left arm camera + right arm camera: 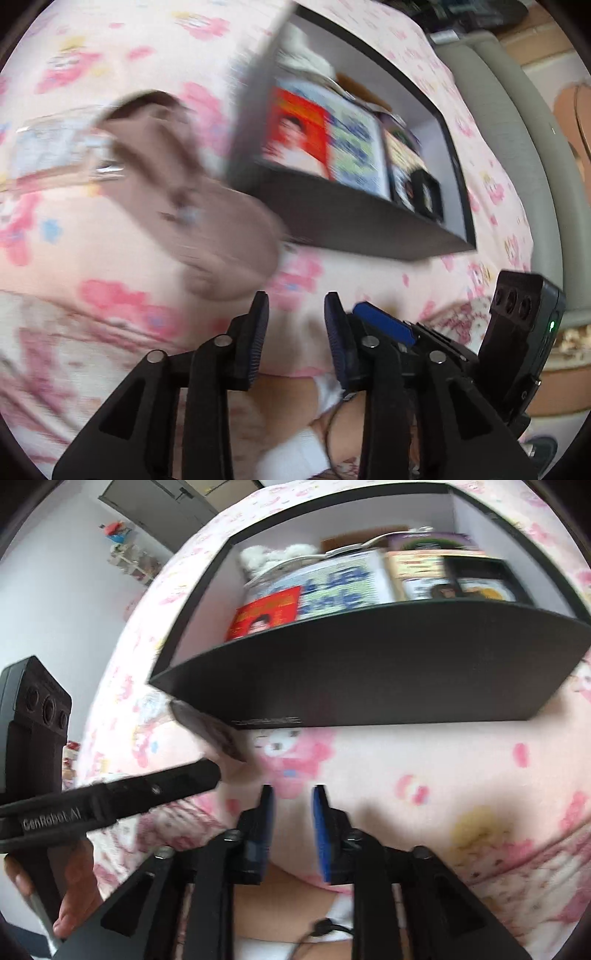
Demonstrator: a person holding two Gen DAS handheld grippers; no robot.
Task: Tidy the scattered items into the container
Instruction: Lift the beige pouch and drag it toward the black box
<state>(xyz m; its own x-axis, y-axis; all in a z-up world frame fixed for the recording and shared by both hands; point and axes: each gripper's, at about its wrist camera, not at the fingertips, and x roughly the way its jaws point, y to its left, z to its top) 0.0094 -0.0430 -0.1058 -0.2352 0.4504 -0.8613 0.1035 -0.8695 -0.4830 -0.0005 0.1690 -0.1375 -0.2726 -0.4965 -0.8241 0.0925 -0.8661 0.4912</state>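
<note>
- The black box (369,672) sits on the pink cartoon-print bedspread (424,760), already holding books (332,587) and a white plush toy (273,555).
- A brown cap (207,206) lies on the bed just left of the box, beside a clear plastic packet (55,147) (both pretty blurry).
- Left gripper (295,306): jaws apart, nothing between them.
- Right gripper (291,794): jaws apart too, empty, near the box's front wall.
</note>
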